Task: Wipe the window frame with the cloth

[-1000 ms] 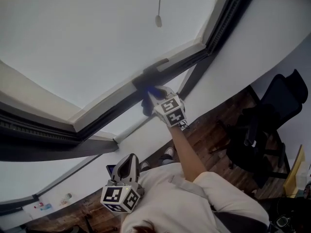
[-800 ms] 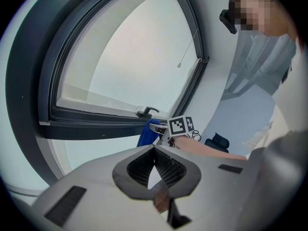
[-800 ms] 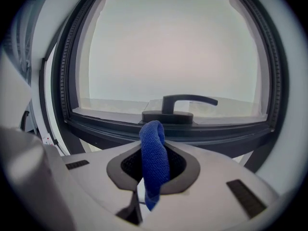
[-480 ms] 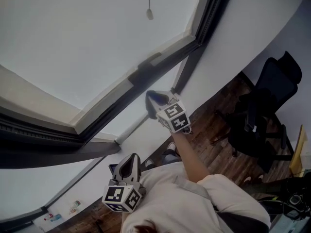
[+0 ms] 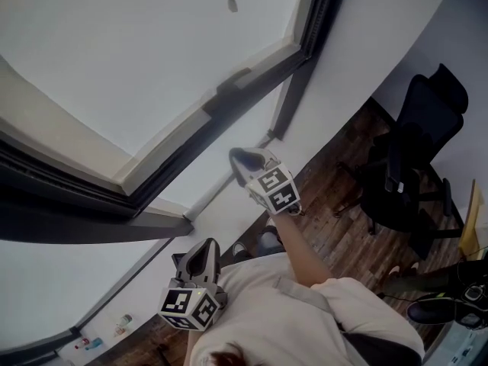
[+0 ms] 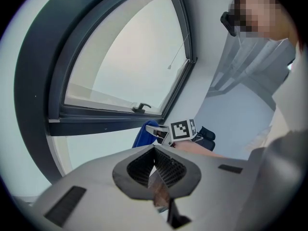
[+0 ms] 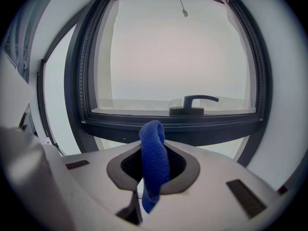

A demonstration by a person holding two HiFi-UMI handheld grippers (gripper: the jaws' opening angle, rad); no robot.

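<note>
The dark window frame (image 5: 191,139) runs across the head view, its handle (image 5: 231,84) on the lower rail. My right gripper (image 5: 245,161) hangs a short way below that rail, apart from it, and is shut on a blue cloth (image 7: 154,158) that stands up between its jaws. In the right gripper view the handle (image 7: 193,103) and the lower rail (image 7: 178,127) lie straight ahead. My left gripper (image 5: 200,256) is held low near my chest, shut with nothing in it. The left gripper view shows the cloth (image 6: 142,135) and the right gripper's marker cube (image 6: 183,129).
A black office chair (image 5: 415,158) stands on the wooden floor (image 5: 335,204) at the right. A blind cord pull (image 5: 232,4) hangs in front of the pane. Small bottles (image 5: 122,325) sit at the lower left. A white wall (image 5: 381,29) flanks the frame.
My right gripper has drawn the cloth back from the frame beside the handle, down and towards me. The left gripper has hardly moved.
</note>
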